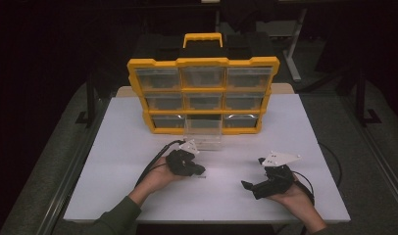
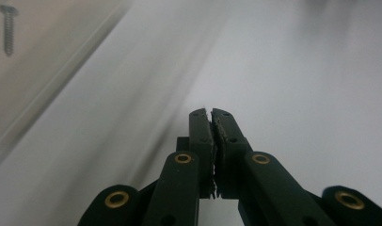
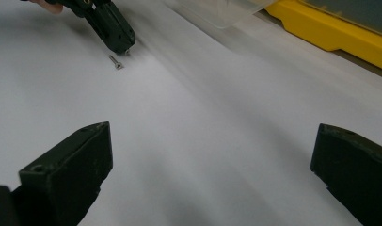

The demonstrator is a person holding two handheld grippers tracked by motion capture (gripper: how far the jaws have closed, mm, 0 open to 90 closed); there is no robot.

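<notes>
Where left tongs (image 3: 125, 47) point, screw (image 3: 116, 62) lies beside.

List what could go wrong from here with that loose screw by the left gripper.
1. The left gripper is shut, and the screw lies flat on the table just off its tip, so a nudge may roll it away.
2. The clear drawer sticks out of the organizer near that hand and could get knocked.

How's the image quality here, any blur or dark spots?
High view: dark surroundings, the white table brightly lit. Left gripper view: the left gripper is sharp, the table streaked with blur. Right gripper view: the small screw is sharp, the yellow organizer soft.
</notes>
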